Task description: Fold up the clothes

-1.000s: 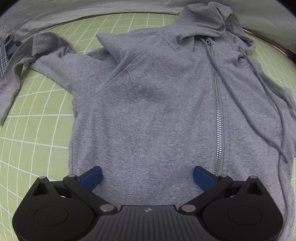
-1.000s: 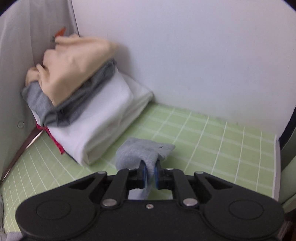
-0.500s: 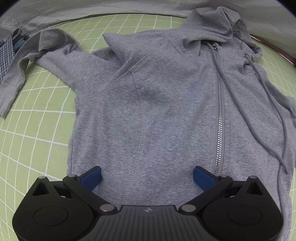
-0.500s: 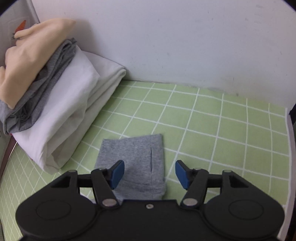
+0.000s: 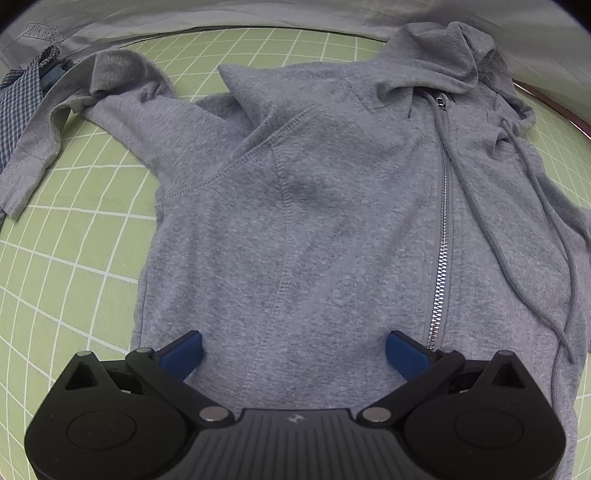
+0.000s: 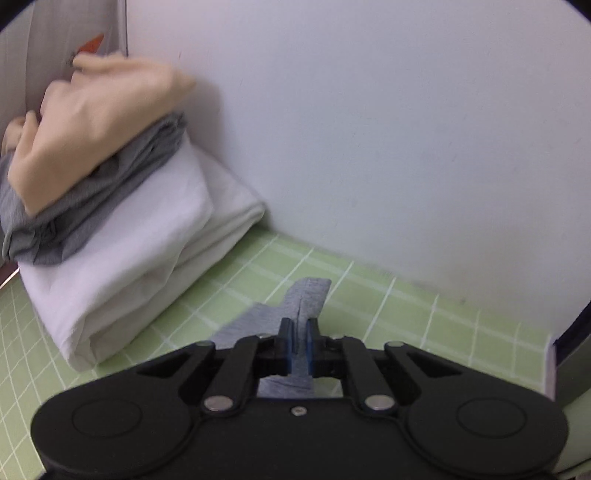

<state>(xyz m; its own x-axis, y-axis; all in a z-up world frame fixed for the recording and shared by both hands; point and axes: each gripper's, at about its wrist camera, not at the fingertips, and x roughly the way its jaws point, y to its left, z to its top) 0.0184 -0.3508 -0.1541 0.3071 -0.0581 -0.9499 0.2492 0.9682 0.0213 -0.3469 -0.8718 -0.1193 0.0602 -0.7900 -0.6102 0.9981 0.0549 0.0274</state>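
Left cam: left claw (image 5: pixel 293 354) is spread wide, just over the gray hoodie (image 5: pixel 332 221) lying flat on the green mat (image 5: pixel 66 258).

Right cam: right claw (image 6: pixel 299 341) pinches the gray sleeve (image 6: pixel 295 302), w/ a clothes pile (image 6: pixel 110 221) nearby.

The grey fabric backdrop (image 5: pixel 110 26) bears an arrow-framed "LOOK HERE".
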